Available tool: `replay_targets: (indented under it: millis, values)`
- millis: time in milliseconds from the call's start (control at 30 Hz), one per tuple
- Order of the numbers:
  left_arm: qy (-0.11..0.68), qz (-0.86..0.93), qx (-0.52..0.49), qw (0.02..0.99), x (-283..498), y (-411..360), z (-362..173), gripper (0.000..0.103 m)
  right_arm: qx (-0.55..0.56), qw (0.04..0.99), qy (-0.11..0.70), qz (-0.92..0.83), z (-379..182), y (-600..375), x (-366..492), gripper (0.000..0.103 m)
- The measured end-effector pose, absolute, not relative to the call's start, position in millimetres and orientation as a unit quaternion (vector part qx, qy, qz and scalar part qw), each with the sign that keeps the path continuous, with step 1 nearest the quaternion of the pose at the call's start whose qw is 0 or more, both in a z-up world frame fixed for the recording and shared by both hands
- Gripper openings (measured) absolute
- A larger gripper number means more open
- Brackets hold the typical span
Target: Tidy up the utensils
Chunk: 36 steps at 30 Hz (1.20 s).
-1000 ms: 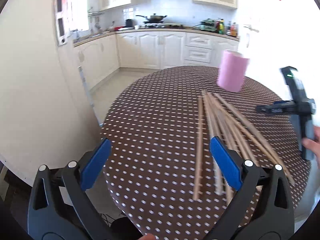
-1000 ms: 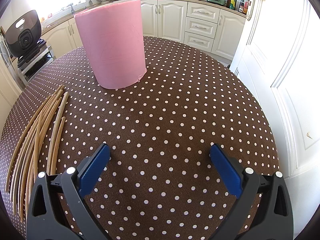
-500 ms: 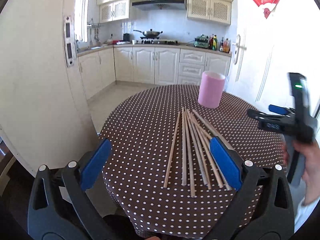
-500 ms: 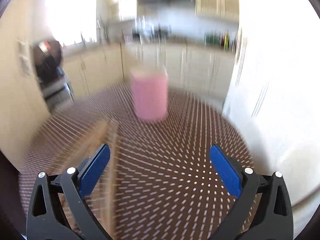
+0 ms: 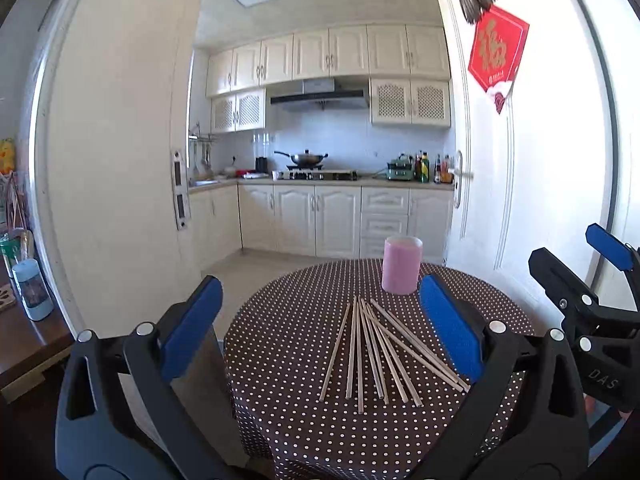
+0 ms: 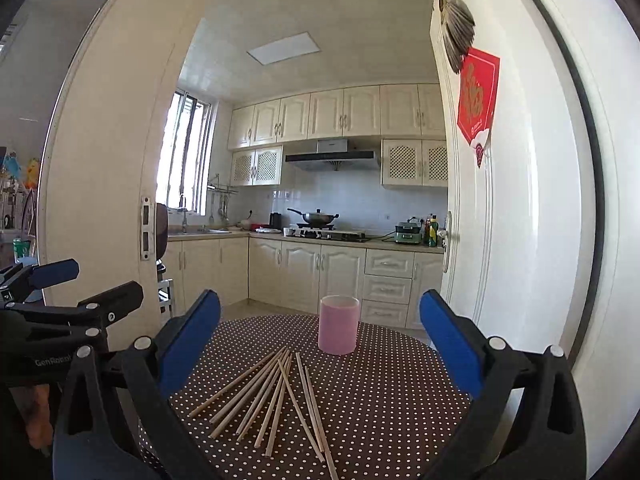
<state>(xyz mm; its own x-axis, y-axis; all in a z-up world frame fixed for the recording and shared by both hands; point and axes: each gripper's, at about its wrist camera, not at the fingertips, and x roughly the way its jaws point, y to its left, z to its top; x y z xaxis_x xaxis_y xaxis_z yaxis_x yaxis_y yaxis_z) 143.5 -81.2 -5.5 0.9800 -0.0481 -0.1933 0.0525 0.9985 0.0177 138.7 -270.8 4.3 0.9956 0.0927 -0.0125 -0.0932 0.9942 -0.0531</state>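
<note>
Chopsticks (image 5: 376, 354) fanned loose across the middle of the polka-dot table (image 5: 288, 344), tips gathered toward the pink cup (image 5: 401, 265) standing upright near the far edge, likely their holder. Left gripper (image 5: 320, 328) and right gripper (image 6: 320, 340) held back off the near edge, jaws spread, empty. Window seen only from the right wrist.
</note>
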Motion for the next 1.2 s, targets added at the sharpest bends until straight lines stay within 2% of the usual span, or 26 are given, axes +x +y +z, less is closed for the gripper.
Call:
replay_targets:
  millis: [400, 1200]
  values:
    - [0.055, -0.026, 0.019, 0.998, 111.6, -84.0, 10.9, 0.097, -0.031, 0.999, -0.013, 0.038, 13.5, -268.9, 113.5, 0.096]
    - [0.031, -0.011, 0.026, 0.999, 103.5, -86.6, 9.1, 0.097, -0.002, 0.999, 0.006, 0.049, 8.5, -270.3, 112.7, 0.096]
